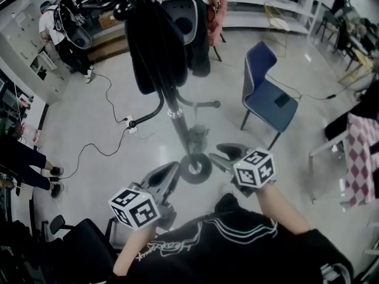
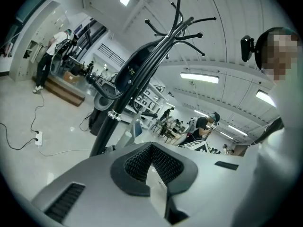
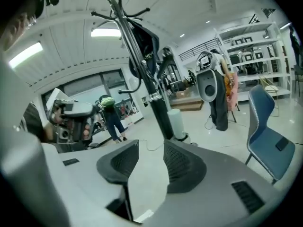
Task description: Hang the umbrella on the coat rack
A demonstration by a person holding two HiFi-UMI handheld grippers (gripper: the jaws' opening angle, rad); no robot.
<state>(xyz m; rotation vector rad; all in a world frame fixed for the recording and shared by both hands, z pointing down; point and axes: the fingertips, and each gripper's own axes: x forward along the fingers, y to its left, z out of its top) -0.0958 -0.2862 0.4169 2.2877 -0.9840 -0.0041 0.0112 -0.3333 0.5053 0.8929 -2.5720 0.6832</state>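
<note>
Black cloth marks the umbrella (image 1: pixel 155 46), which hangs folded against the coat rack (image 1: pixel 176 118). Its canopy is up among the hooks (image 2: pixel 184 25), and its curved handle (image 1: pixel 148 114) sits lower down, bending out to one side of the pole. I count it as hung, since neither gripper touches it.

My left gripper (image 2: pixel 151 148) is pressed together, pad tips meeting with nothing caught in them. In its view the rack rises just ahead and to the left. My right gripper (image 3: pixel 151 148) is spread wide and empty, and only the pale floor (image 3: pixel 222 131) shows beyond the gap, with the rack's pole behind.

In the head view both grippers sit low in front of me, one on either side of the rack's round base (image 1: pixel 195 167), near it but apart. A blue chair (image 1: pixel 267 96) stands to the right, well apart from the rack.
</note>
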